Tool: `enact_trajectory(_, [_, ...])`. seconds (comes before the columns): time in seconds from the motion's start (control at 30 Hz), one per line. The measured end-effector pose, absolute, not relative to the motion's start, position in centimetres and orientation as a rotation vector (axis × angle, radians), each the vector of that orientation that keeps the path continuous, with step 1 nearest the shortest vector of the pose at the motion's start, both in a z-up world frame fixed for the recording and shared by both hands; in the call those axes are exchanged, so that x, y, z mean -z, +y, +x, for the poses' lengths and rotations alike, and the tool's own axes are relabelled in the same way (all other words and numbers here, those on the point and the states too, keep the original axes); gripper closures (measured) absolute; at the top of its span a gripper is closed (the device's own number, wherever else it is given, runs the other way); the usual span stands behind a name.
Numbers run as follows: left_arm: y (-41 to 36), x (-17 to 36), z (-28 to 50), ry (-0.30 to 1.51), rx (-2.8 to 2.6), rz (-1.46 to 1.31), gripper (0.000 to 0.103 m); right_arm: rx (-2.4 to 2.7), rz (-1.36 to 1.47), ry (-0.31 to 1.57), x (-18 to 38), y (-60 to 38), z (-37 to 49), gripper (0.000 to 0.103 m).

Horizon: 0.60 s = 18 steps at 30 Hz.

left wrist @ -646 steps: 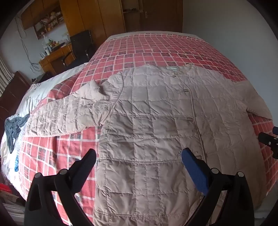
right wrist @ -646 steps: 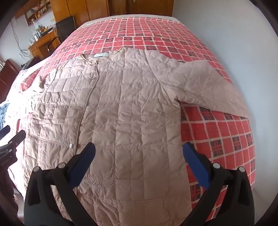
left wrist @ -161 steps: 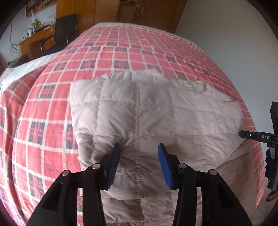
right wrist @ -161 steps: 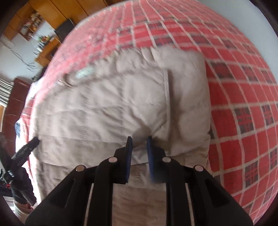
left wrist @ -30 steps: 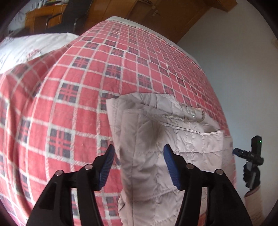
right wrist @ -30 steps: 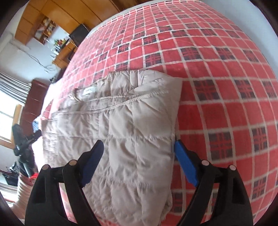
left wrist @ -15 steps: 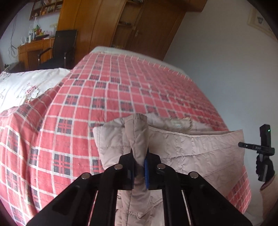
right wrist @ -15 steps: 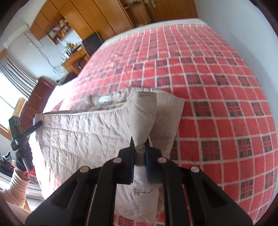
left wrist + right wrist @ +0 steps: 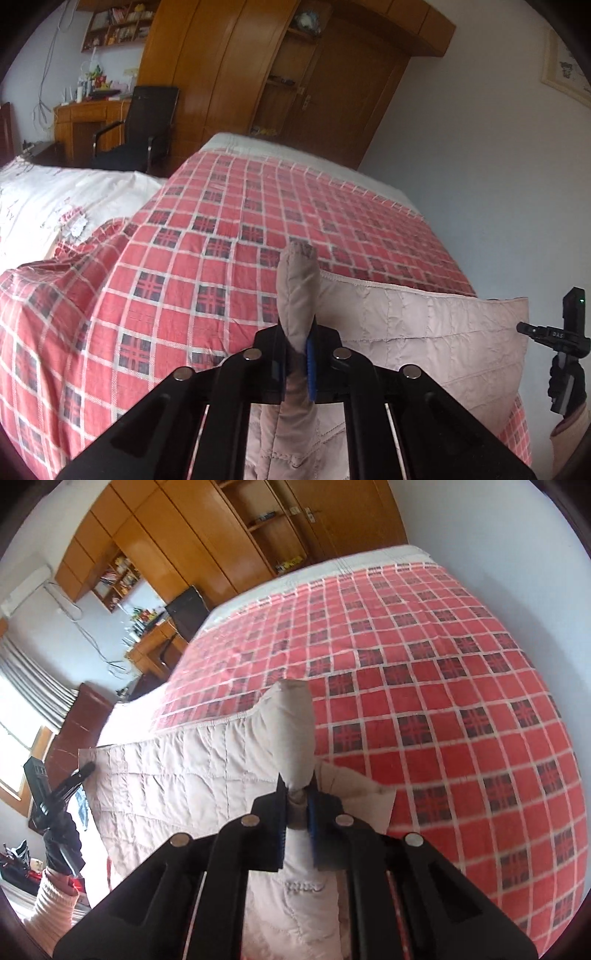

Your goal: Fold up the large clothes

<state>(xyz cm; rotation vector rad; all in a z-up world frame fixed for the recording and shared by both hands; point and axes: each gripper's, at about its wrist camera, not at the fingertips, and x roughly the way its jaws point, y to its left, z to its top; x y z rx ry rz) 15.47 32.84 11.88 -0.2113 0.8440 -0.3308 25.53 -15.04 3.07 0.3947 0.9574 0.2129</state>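
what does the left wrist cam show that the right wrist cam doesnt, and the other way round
Only the left wrist view shows the white floral bedding beside the red checked bedspread, a framed picture on the wall, and the right gripper from outside.

Only the right wrist view shows the striped curtain, the window, and the person's ribbed sleeve below the left gripper.

Both show the beige quilted jacket, each view's own jaws pinching a bunched corner of it, plus the wooden wardrobe, desk and black chair.

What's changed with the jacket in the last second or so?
Both grippers, open over the folded jacket a second ago, have shut on its two ends: left gripper, right gripper. The jacket is lifted and stretched between them. The plaid bedspread is unchanged.
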Motion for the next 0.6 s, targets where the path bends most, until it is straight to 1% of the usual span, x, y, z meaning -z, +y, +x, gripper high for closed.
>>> enact_trajectory(0.2, [32.6,-5.6,18.6,1.014,0.274,-0.204,0.095,-0.156,0.443,1.077,2.6,-15.2,28.9,0.095])
enact_trajectory(0.4, [32.5,-1.9,19.5,1.097,0.253,-0.186,0.095,-0.114,0.47,1.144,6.7,-15.6,30.0,0.094])
enact_trajectory(0.5, [32.7,-0.4,19.7,1.135,0.244,-0.196,0.092,-0.105,0.495,1.172,8.2,-15.7,30.2,0.093])
enact_trajectory(0.6, [32.9,-0.1,19.8,1.156,0.237,-0.224,0.086,-0.099,0.524,1.187,9.0,-15.9,30.3,0.091])
